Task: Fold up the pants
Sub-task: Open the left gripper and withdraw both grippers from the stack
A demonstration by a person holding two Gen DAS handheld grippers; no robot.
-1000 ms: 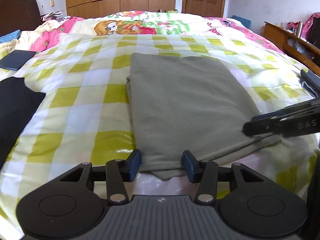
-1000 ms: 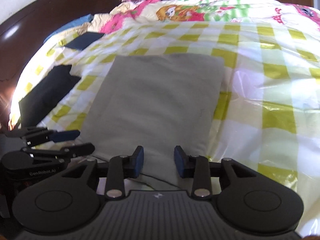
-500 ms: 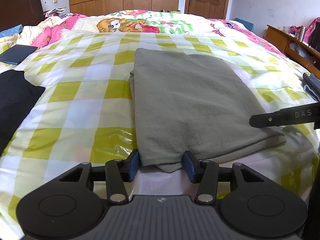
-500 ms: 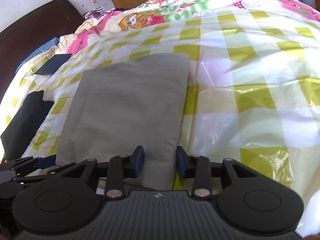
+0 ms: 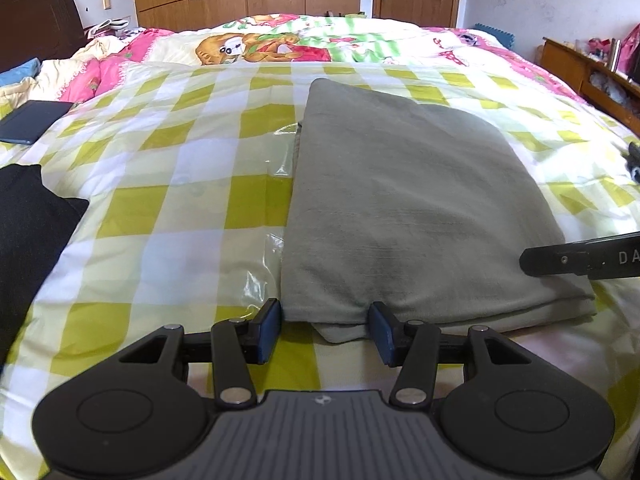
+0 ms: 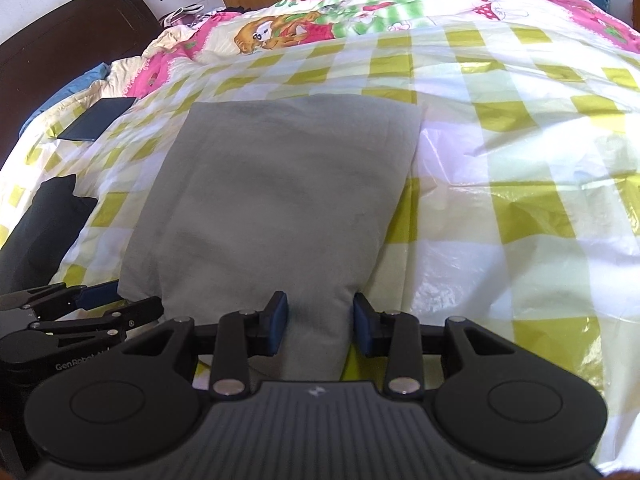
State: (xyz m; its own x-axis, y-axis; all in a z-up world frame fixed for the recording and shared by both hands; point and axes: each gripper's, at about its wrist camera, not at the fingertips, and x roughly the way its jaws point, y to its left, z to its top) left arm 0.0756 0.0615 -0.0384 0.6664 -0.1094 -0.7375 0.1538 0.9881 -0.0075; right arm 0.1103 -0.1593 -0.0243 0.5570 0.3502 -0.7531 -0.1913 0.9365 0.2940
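Observation:
The grey-green pants (image 5: 408, 200) lie folded into a flat rectangle on the yellow-checked bed cover (image 5: 160, 208). My left gripper (image 5: 324, 330) is open, its blue pads astride the near left corner of the pants. My right gripper (image 6: 320, 326) is open, its pads astride the near right corner of the pants (image 6: 280, 200), with cloth between them. The right gripper shows as a black bar at the right of the left wrist view (image 5: 580, 258). The left gripper shows at the lower left of the right wrist view (image 6: 80, 312).
A black garment (image 5: 28, 232) lies at the bed's left edge. A dark flat tablet-like object (image 5: 34, 120) lies farther back left. A cartoon-print quilt (image 5: 320, 40) covers the far bed. A wooden shelf (image 5: 592, 76) stands right. A dark headboard (image 6: 72, 64) is left.
Both grippers have moved closer to the near edge of the pants, so the corners now sit between the open pads. The pants have not moved.

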